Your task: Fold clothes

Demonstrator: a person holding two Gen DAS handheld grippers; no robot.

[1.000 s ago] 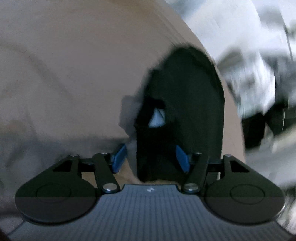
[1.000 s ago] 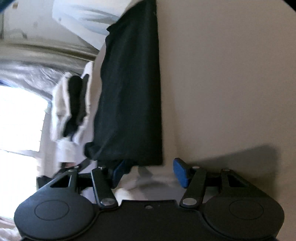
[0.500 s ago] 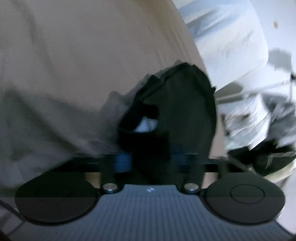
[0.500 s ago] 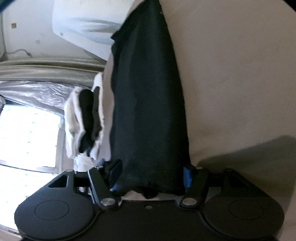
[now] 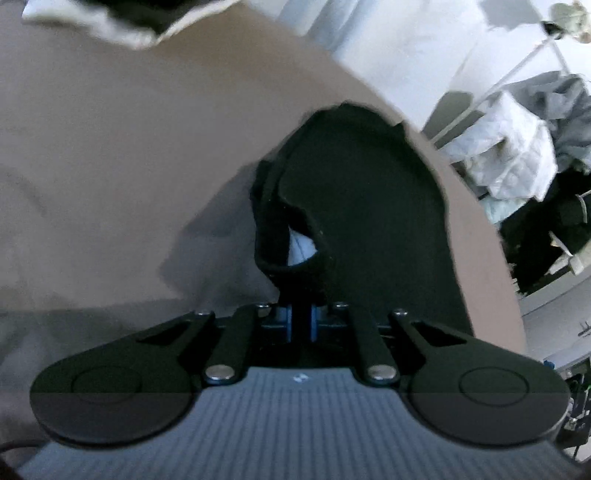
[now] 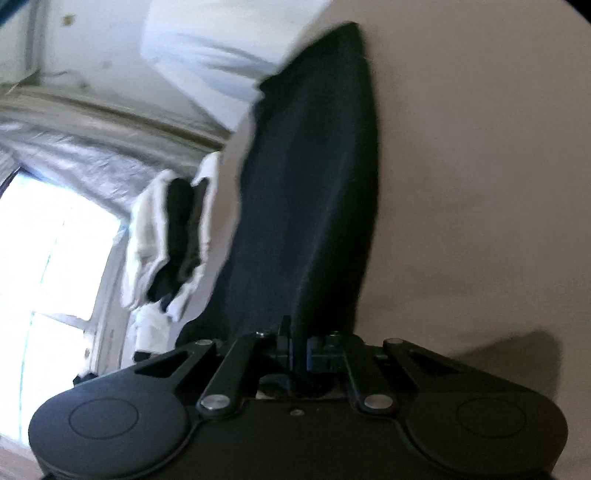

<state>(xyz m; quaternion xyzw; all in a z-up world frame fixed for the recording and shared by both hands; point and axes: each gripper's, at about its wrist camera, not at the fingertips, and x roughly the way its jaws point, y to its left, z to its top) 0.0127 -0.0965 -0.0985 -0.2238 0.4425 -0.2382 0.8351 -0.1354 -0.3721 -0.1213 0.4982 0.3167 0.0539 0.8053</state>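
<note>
Tongs clamp a black garment (image 5: 369, 206) at two places on a beige table (image 5: 129, 147). The left tongs (image 5: 301, 325) have their blue pads drawn almost together, pinching a fold of the dark cloth beside its neck opening, where a pale label (image 5: 301, 249) shows through. A second ago those pads stood wide apart on either side of the fabric, and half a second ago they were a blur in mid-closing. The right tongs (image 6: 299, 354) are likewise narrowed onto the cloth's near edge; a second ago they gaped with the hem lying between them, and at half a second the hem had only just slid in between the pads.

The garment lies along the table's edge, stretching away from each camera as a long dark strip (image 6: 314, 184), its near end now raised into the grip in the right wrist view. A white-and-black pile of clothes (image 6: 166, 240) sits beside it toward the bright window (image 6: 55, 258), blurred. In the left wrist view, a rack of hanging laundry (image 5: 517, 155) stands beyond the table, and a pale cloth (image 5: 110, 26) with a dark one on it lies at the far end.
</note>
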